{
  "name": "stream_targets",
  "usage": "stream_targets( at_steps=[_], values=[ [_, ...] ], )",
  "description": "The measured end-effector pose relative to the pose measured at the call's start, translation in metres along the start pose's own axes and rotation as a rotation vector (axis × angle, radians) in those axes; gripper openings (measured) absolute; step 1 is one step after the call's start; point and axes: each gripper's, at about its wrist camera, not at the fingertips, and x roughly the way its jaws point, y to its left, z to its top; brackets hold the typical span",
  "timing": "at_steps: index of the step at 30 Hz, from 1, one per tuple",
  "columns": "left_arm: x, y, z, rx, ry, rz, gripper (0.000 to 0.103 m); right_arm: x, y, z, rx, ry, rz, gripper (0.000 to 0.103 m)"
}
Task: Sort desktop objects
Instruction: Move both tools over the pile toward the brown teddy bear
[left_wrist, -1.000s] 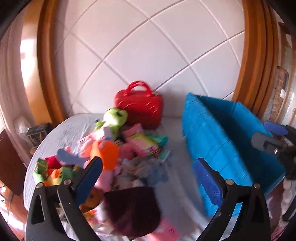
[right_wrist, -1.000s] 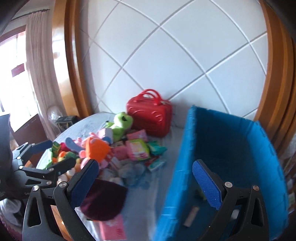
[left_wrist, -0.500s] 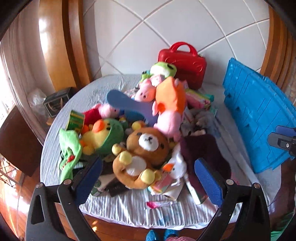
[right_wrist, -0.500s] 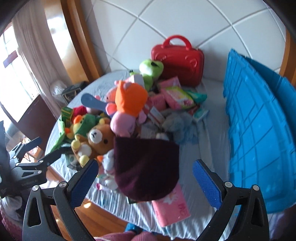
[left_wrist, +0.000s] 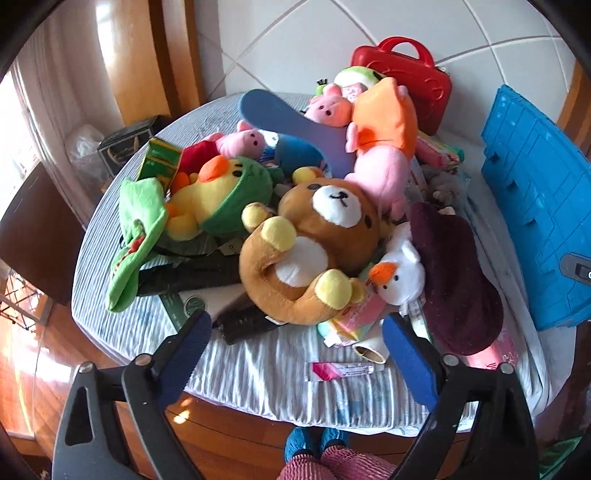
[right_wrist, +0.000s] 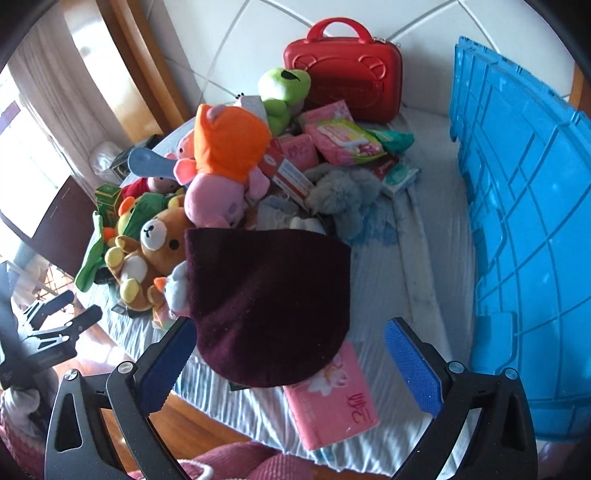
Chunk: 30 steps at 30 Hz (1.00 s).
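Left hand-held gripper (left_wrist: 295, 354) closing, empty, brown bear plush (left_wrist: 314, 243) just beyond

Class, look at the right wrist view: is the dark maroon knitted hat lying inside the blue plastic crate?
No, the dark maroon knitted hat lies on the table's striped cloth, beside the blue plastic crate.

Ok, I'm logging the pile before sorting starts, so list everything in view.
bear: 1, brown, pile front
maroon hat: 1, near edge, on pink pack
duck: 1, white, beside bear
pig: 1, pink, orange hood, pile top
frog: 1, green, by case
case: 1, red, at wall
crate: 1, blue, right
left gripper: empty, jaws closing
right gripper: open, empty
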Motion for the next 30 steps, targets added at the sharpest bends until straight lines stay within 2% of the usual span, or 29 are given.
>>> stream_targets(
  at_steps=[3,5,10,21,23,27,30],
  values=[
    [0.004,0.01,0.0,-0.023,0.012,0.013,0.089,0.008,0.006,0.002,-0.011,0.014,0.012,0.103],
    [0.004,0.017,0.0,-0.034,0.015,0.013,0.083,0.01,0.014,0.004,-0.022,0.013,0.018,0.103],
    [0.007,0.033,0.009,-0.005,0.013,0.0,0.083,0.013,0.04,0.012,-0.026,-0.006,0.017,0.103],
    [0.026,0.083,0.039,0.182,0.013,-0.135,0.083,0.031,0.109,0.004,0.137,-0.024,-0.059,0.103],
    [0.032,0.083,0.04,0.21,0.031,-0.161,0.078,0.031,0.121,0.002,0.159,-0.03,-0.067,0.103],
    [0.042,0.073,0.037,0.245,0.066,-0.22,0.077,0.029,0.138,-0.001,0.155,-0.023,-0.084,0.103],
    [0.051,0.062,0.034,0.233,0.089,-0.237,0.077,0.034,0.144,0.001,0.123,-0.018,-0.071,0.103]
  ],
)
